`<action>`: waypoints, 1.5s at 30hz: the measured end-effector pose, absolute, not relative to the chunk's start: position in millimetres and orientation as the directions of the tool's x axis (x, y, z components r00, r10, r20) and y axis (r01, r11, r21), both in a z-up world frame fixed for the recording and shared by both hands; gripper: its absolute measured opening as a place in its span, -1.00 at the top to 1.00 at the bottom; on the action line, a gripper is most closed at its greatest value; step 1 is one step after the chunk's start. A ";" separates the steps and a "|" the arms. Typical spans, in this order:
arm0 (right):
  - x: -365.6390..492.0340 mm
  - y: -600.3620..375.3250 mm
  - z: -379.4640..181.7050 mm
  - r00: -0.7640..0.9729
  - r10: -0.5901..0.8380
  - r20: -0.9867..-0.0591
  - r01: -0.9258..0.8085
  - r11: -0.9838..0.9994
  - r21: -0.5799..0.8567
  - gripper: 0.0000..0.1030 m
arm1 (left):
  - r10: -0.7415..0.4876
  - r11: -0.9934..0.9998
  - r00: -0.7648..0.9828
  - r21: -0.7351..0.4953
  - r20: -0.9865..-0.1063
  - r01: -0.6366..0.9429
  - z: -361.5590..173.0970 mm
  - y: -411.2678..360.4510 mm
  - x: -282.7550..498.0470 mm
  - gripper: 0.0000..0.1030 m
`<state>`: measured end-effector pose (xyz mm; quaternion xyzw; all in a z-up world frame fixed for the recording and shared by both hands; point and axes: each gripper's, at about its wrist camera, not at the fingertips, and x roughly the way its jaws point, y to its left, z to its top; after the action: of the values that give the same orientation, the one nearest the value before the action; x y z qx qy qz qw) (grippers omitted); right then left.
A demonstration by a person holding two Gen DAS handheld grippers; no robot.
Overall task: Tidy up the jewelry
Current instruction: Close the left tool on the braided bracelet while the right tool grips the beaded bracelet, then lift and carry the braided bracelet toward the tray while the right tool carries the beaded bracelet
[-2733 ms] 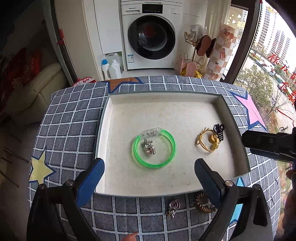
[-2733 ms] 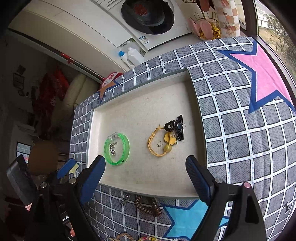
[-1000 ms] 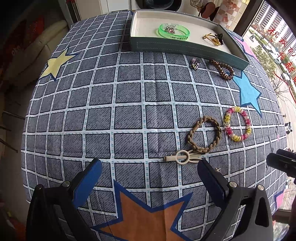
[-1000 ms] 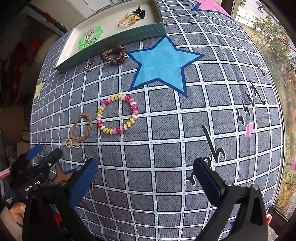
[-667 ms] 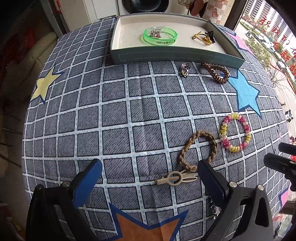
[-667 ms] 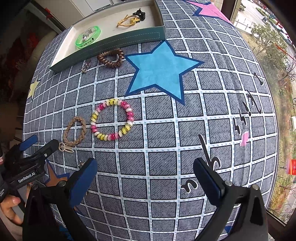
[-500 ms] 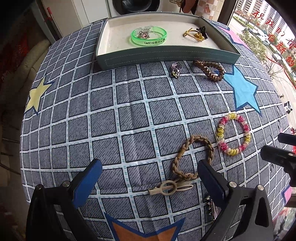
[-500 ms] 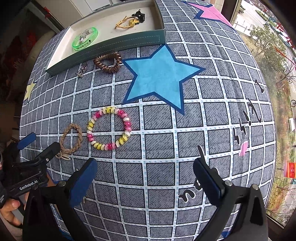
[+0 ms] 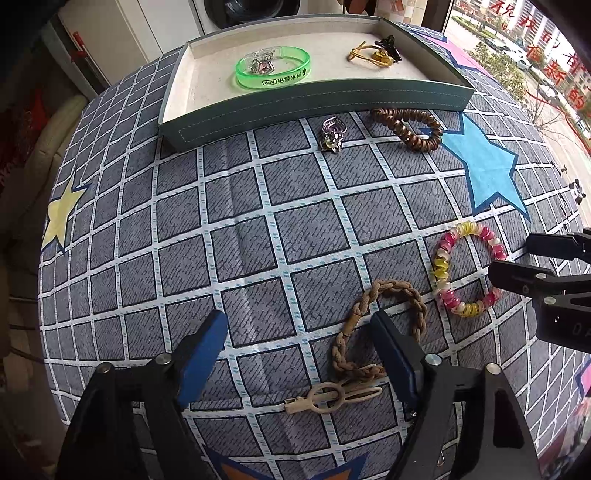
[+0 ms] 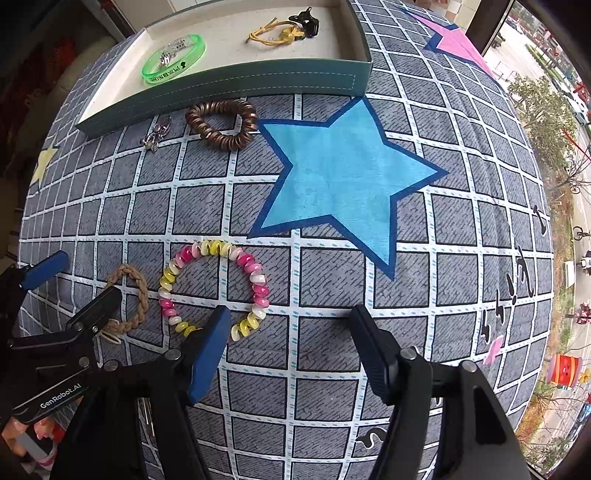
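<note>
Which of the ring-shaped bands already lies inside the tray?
The green translucent bangle, lying in the tray; the brown coil, beaded and braided bands are outside on the cloth.

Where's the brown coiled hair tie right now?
The brown coiled hair tie lies on the checked cloth just outside the green tray's front wall, between the small silver charm and the blue star.

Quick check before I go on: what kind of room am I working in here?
Most likely a home laundry or balcony corner: a front-loading washing machine stands behind the table, a window overlooks a street, and a cream sofa sits to the left.
</note>
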<state>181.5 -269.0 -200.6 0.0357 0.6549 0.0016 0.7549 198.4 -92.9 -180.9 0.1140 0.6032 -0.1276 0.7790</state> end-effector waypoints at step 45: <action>199.0 -251.8 -151.8 0.269 0.127 -0.955 -0.012 0.992 0.128 0.81 | -0.240 0.932 0.284 -0.139 -0.928 0.333 -133.2 -129.3 175.9 0.63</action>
<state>199.0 -251.8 -151.8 0.0475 0.6028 0.0438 0.7953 175.9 -129.3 -133.2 0.0407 0.5709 -0.1792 0.8002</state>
